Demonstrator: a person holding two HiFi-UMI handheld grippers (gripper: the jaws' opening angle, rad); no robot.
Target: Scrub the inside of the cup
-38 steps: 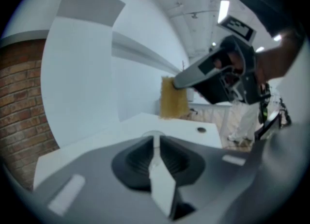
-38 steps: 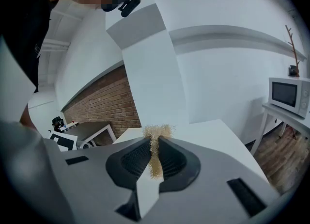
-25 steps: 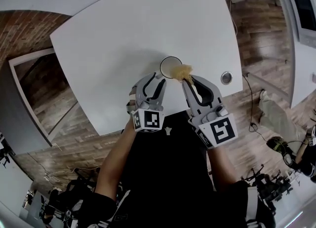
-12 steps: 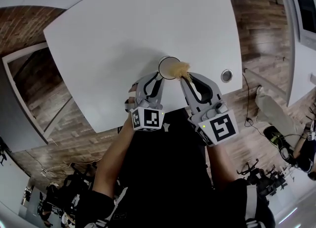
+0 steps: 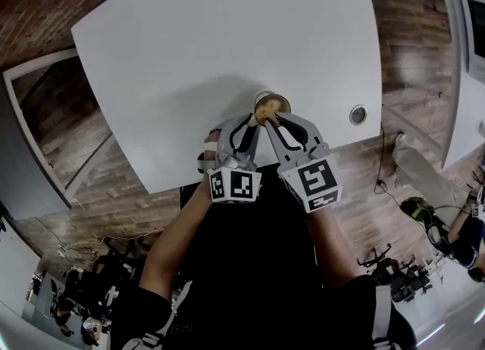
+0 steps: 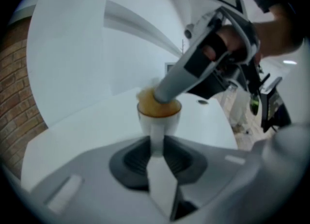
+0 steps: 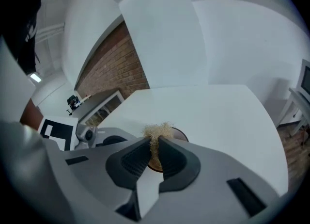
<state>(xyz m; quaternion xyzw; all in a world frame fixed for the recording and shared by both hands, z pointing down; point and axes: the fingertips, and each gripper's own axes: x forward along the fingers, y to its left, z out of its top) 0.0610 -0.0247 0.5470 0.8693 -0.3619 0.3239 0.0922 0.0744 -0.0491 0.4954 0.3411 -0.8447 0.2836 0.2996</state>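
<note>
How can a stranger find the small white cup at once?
Look at the big white table, along its near edge. The small white cup stands there, gripped by the left gripper; unlike the flat round metal disc to its right, it holds a tan fibrous scrubber.

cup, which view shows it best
Left gripper view: the cup shows wall and rim, stuffed with the scrubber. Head view shows only its rim from above; right gripper view, a sliver of rim.

Big white table (image 5: 189,45) with a round metal grommet (image 5: 358,114) near its edge, sitting on a wood plank floor (image 5: 413,45). Brick wall (image 7: 111,68) off to one side, plain white wall (image 7: 160,29) beside it, ceiling light (image 7: 35,77) on.
</note>
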